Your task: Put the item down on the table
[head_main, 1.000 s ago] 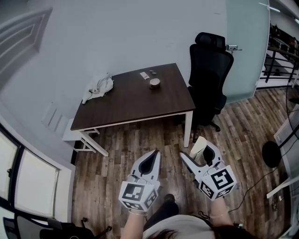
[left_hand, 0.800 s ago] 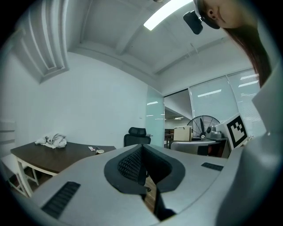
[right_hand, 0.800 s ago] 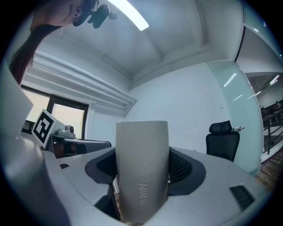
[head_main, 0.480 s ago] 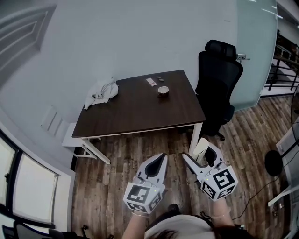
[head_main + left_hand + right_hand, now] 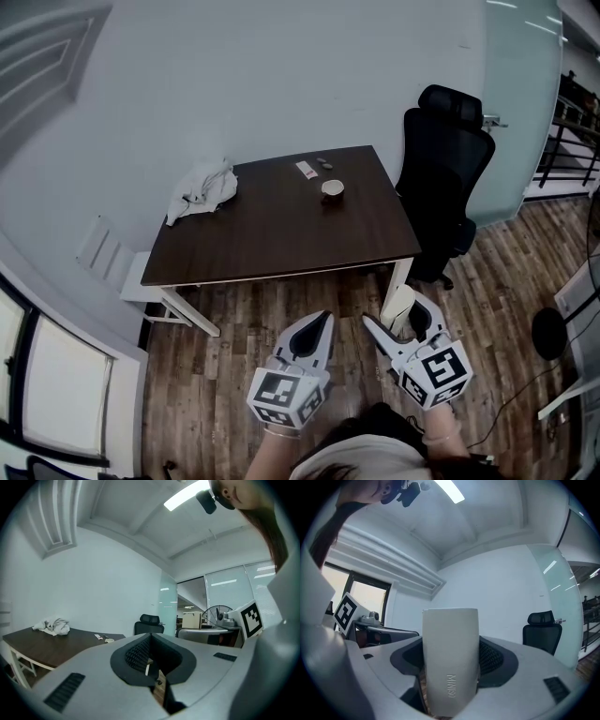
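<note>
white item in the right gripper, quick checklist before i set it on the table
1. Grip: right gripper is shut on the white item, held upright between the pads. Ok.
2. Left gripper shut with nothing in it. Ok.
3. Landing spot: the table's near half is bare; the cloth and bowl lie toward the far edge. Ok.
4. Item over the table: the gripper is above the floor, short of the near edge. Not ok.
5. Chair is at the table's right side, off the path. Ok.
6. Item's underside flat enough to stand: cannot tell.

Cream item (image 5: 450,658), dark-brown table (image 5: 272,225), black chair (image 5: 448,169)
</note>
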### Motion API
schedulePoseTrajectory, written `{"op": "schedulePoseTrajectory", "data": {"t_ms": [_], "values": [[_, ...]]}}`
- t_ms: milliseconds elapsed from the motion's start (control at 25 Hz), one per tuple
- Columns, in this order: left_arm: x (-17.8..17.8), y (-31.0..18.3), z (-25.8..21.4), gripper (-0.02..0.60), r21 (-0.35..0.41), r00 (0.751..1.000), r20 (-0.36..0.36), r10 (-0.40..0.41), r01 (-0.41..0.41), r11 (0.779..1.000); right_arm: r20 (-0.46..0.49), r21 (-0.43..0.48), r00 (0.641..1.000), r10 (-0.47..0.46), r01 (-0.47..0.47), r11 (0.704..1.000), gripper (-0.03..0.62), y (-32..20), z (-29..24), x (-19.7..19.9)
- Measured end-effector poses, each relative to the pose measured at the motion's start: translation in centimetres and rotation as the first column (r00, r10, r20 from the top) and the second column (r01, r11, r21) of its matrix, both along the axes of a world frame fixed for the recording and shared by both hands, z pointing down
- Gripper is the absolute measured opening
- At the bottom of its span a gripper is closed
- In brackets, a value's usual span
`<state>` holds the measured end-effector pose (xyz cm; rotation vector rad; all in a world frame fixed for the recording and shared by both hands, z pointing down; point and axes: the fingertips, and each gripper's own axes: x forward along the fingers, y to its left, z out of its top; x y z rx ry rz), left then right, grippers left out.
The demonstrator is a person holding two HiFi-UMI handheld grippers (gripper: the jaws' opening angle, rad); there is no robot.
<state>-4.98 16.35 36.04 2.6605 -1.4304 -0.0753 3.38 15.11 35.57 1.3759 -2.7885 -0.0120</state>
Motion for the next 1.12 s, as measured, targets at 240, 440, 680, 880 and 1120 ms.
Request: {"op": "schedulePoseTrajectory", "data": {"t_ms": [240, 440, 680, 880, 1120], "values": [[0.4, -1.9, 0.3, 0.018, 0.0, 1.0, 0.002, 0.008, -0.008, 1.0, 0.014, -0.003, 1.0, 0.016, -0.016, 1.0, 0.318, -2.2, 0.3, 0.6], [0.4, -4.4, 0.6, 0.018, -0.002, 1.0, -0.001, 0.009, -0.009, 1.0, 0.019, -0.008, 1.0, 0.016, -0.016, 1.0, 0.318, -4.7, 0.5, 0.5], [0.8, -7.9, 0.9, 0.018, -0.003, 1.0, 0.006, 0.018, -0.018, 1.0, 0.027, -0.008, 0.999, 0.017, -0.017, 1.0, 0.318, -8.3, 0.6, 0.6], [0.6, -11.3, 1.1, 0.018, -0.004, 1.0, 0.014, 0.005, -0.005, 1.0, 0.031, -0.028, 0.999, 0.014, -0.013, 1.0, 0.318, -12.0, 1.4, 0.6], [-0.3, -16.2, 1.6, 0.018, -0.017, 0.999, 0.02, -0.032, 0.033, 0.999, 0.047, -0.022, 0.999, -0.005, 0.006, 1.0, 0.317, -17.9, 1.5, -0.4]]}}
